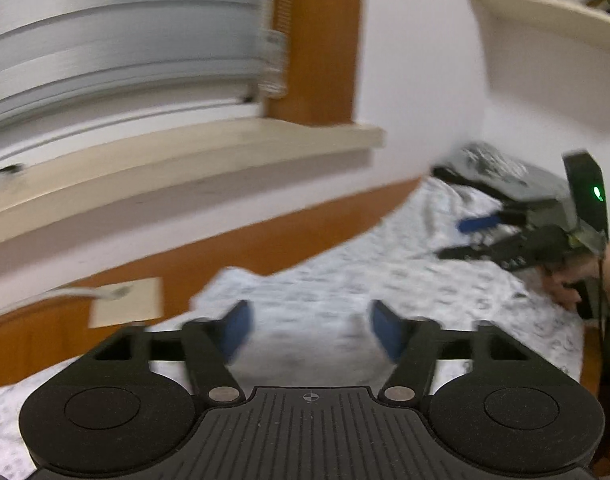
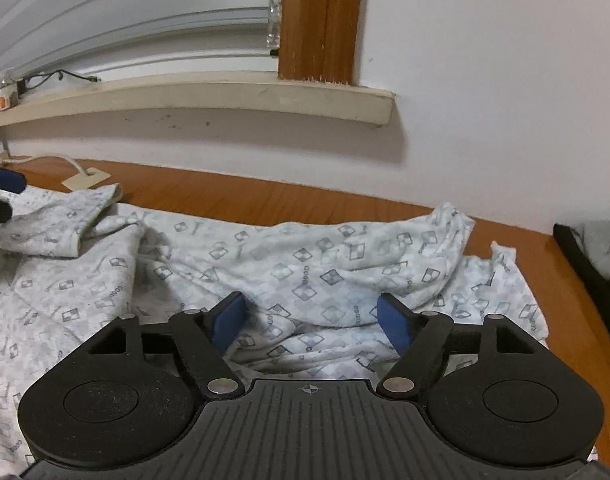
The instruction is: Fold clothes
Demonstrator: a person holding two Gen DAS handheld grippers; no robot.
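A white wall [image 2: 485, 92] fills the background, with a slatted grey blind [image 2: 125, 20] above a long cream sill [image 2: 225, 98] and an upright brown wooden post [image 2: 321, 20] standing on the sill's right end. Below runs a smooth orange-brown wooden surface [image 2: 265, 194], on which a flat cream socket plate [image 2: 85, 179] with a white cable [image 2: 61, 162] lies near the left. At the far right edge sits a dark grey cushion [image 2: 597, 256] with a leaf print, just beside the cloth. The garment [image 2: 305, 264], a soft white knit printed with small grey checked diamonds, lies spread and rumpled across the wood; one sleeve [image 2: 65, 224] is folded over at the left with its cuff near the socket plate, and a bunched ridge of fabric rises across the right half. The right gripper [image 2: 311, 322], black plastic with blue pads, hangs low over the creased cloth, its jaws spread apart and pressing on nothing. The left gripper [image 1: 311, 330], blurred in its own view, likewise stands released above the fabric, with only cloth visible beyond the gap. A hand [image 1: 577, 280] grips the handle of the right gripper at the right edge of the left view.
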